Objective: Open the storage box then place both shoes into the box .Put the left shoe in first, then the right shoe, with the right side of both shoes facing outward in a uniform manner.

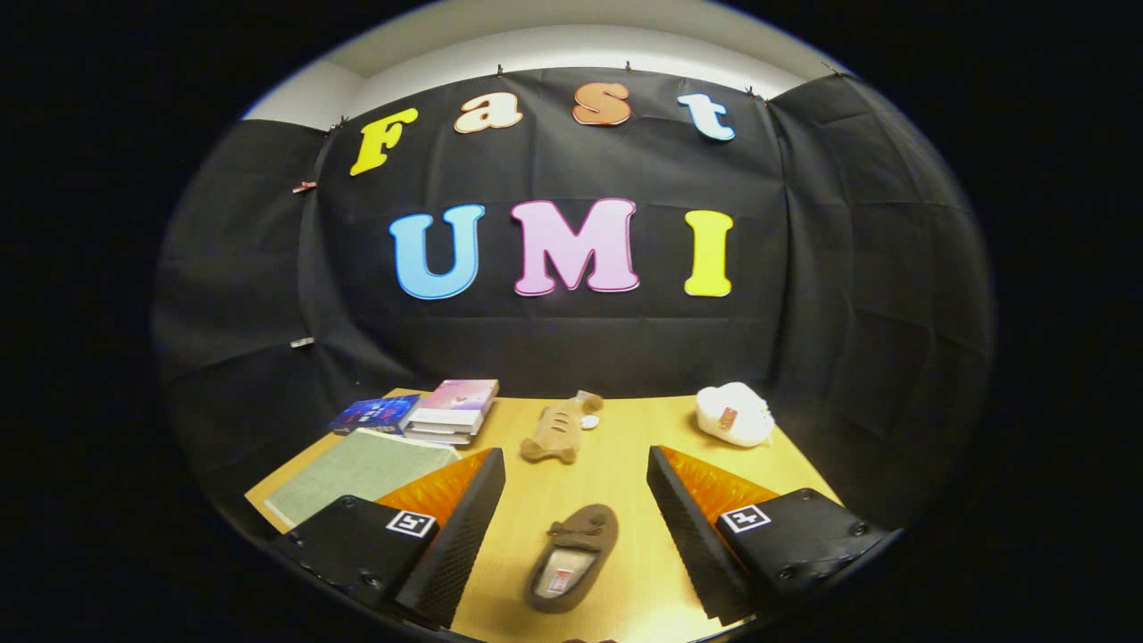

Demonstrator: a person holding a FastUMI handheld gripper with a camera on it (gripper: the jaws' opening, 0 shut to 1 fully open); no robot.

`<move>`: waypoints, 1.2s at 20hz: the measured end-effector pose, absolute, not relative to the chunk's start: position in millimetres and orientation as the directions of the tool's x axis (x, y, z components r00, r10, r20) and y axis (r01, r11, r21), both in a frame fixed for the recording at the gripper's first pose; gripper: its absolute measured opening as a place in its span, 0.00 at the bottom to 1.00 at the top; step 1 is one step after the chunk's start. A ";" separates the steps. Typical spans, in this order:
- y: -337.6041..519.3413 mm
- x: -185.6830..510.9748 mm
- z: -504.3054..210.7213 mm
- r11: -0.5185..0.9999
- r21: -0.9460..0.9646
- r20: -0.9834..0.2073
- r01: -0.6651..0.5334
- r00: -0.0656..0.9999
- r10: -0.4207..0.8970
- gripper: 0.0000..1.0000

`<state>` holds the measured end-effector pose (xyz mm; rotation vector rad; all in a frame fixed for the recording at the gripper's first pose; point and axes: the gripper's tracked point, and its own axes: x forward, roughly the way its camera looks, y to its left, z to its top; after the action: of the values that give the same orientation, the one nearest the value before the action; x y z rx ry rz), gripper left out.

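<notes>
Gripper (576,527) fingers spread wide — fuzzy brown slipper (571,558) lying between, untouched, on smooth wood table (625,446)

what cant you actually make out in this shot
- Storage box: the grey-green slab beside one finger may be it; that finger covers its near corner, so I cannot tell.
- Slipper between the open gripper fingers: left or right foot unclear.
- Second brown thing at the very bottom, cut off by the edge: unidentifiable.
- Brown plush and white item beyond the fingers: too small to identify.
- Book stack: covers unreadable.
</notes>
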<state>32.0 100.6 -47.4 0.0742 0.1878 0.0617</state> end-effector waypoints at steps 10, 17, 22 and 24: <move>212.3 16.8 -122.3 0.855 0.379 -0.359 -0.355 0.795 0.489 0.99; 251.9 -3.5 -183.4 0.672 0.651 -0.440 -0.353 0.546 0.713 0.99; 284.1 -21.9 -209.7 0.475 0.837 -0.396 -0.272 0.298 0.868 0.99; 284.2 -26.3 -211.4 0.422 0.880 -0.365 -0.218 0.258 0.895 0.99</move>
<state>-26.3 284.2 -211.4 0.8119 1.0313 0.8783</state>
